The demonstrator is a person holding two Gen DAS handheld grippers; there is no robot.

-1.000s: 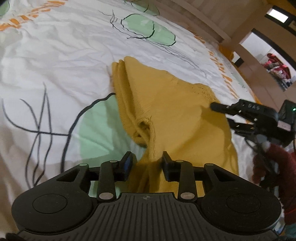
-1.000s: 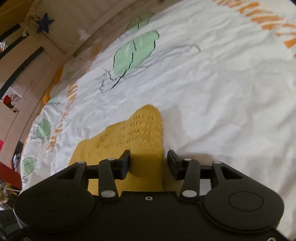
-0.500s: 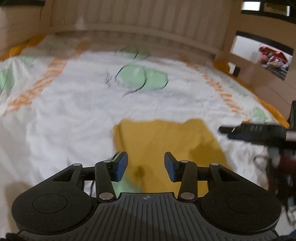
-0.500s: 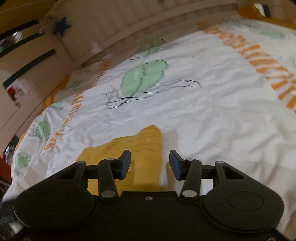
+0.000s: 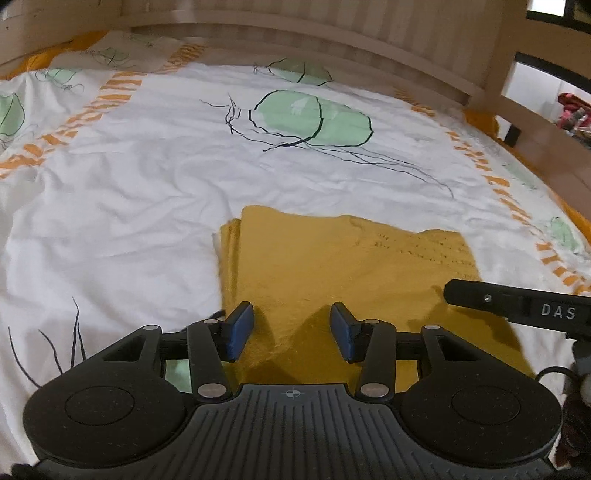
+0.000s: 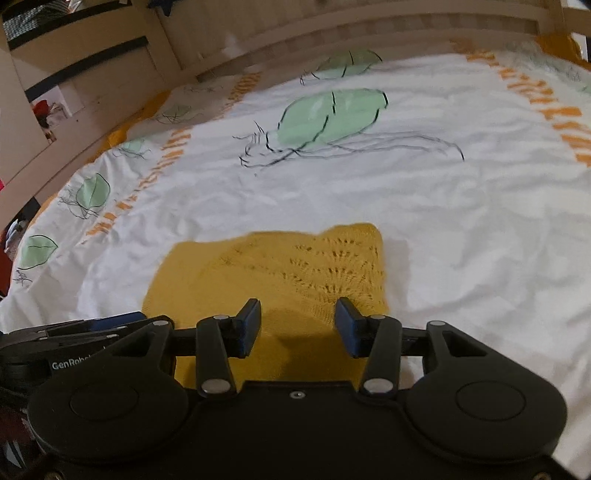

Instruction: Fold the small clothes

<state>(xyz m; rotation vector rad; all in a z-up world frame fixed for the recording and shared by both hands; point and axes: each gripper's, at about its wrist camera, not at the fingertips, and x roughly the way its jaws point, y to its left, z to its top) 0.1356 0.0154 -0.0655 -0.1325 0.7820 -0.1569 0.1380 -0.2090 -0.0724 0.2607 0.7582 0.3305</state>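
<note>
Two wrist views over a bed; a mustard-yellow knit garment [image 5: 332,280] lies folded flat on a white bedsheet [image 5: 129,206], lower centre of both frames; in the left wrist view its stacked edges show at its left side, an openwork knit patch at its upper right.

Left gripper [image 5: 291,330] at bottom centre of the left wrist view; jaws wide apart w/ nothing between them, blue pads framing the near part of the garment; whether the pads touch the cloth can't be told. Right gripper [image 6: 298,326] at bottom centre of the right wrist view, also spread wide & empty, above the garment's near edge beside the lacy knit section [image 6: 332,266]. In the left wrist view one black finger of the right gripper enters from the right edge, marked "DAS", crossing in front of the garment's right corner; in the right wrist view part of the left gripper sits at lower left, covering the garment's left corner.

Sheet is wrinkled, printed w/ green leaf shapes [image 5: 314,118], black scribble lines & orange dashed bands [image 6: 554,110]; a pale wooden bed rail [image 5: 295,33] runs across the top; red clutter [image 5: 570,110] at far right beyond the frame post; blurred shelves at upper left of the right wrist view.
</note>
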